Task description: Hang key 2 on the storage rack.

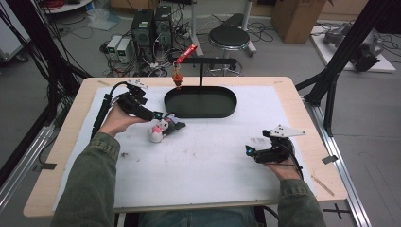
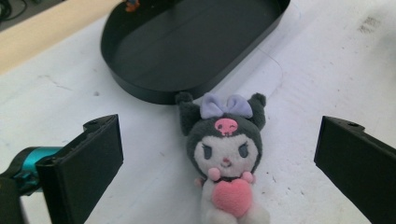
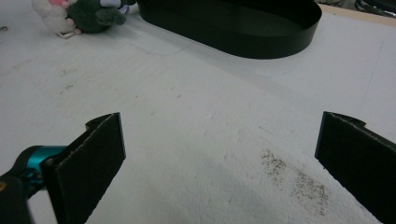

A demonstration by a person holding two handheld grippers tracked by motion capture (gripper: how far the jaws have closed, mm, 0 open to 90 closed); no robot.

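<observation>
A small plush toy (image 1: pixel 161 129) lies on the white mat (image 1: pixel 203 165) toward the table's far left quarter, its head pointing at the near left end of the black oval tray (image 1: pixel 227 111), which sits at the middle of the far edge. In the left gripper view, the toy's ears lie just short of the tray's wall without clearly touching it.

The left gripper (image 1: pixel 158 115) comes in from the left edge, low over the toy. Its jaws stand wide apart, with the toy (image 2: pixel 224 158) between them and bare mat on either side of it; they hold nothing.

The right gripper (image 1: pixel 248 150) rests near the near right corner, well apart from toy and tray. Its jaws are also spread wide and hold nothing, with stained mat between them.

A stand (image 1: pixel 203 66) rises from the tray, and a small orange charm (image 1: pixel 178 78) hangs from it over the tray's left end. The middle of the mat between the two grippers is open.
</observation>
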